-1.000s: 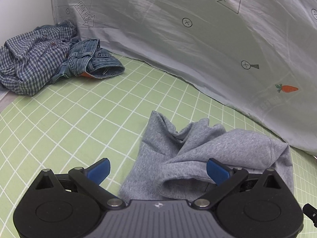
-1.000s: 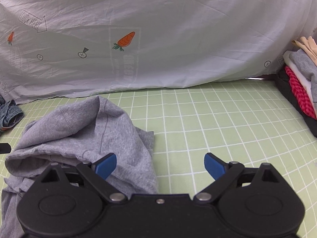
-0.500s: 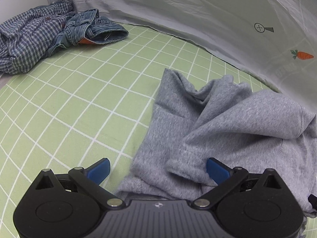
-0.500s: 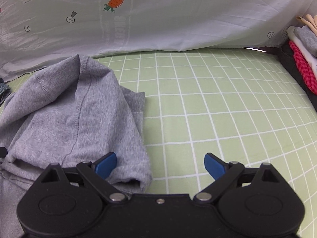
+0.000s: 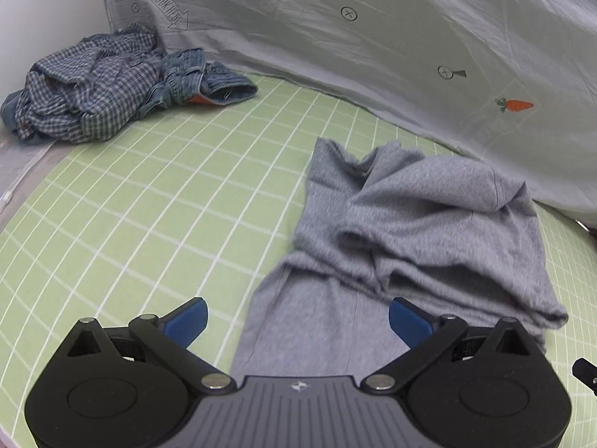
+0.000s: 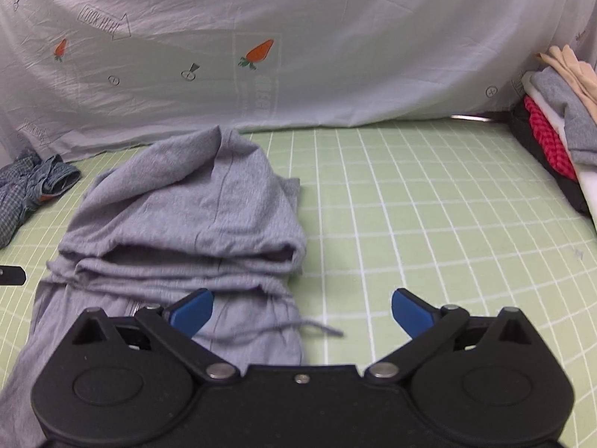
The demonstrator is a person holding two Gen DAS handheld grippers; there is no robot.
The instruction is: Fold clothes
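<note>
A grey garment (image 5: 418, 224) lies on the green grid mat (image 5: 156, 201), its far part doubled back toward me in a loose, rumpled fold. In the right wrist view the same grey garment (image 6: 186, 216) fills the left half, with a drawstring (image 6: 298, 326) trailing off its near right edge. My left gripper (image 5: 296, 321) hovers open above the garment's near left part, its blue pads empty. My right gripper (image 6: 302, 308) is open too, over the garment's near right edge, holding nothing.
A checked shirt (image 5: 82, 86) and denim piece (image 5: 209, 82) lie crumpled at the mat's far left. A stack of folded clothes (image 6: 556, 127) stands at the far right. A pale printed sheet (image 6: 298, 44) hangs behind the mat. Bare mat (image 6: 429, 201) lies right of the garment.
Both grippers have pulled back toward me and risen, still open. More of the garment's near part and its drawstring now show in front of the fingers.
</note>
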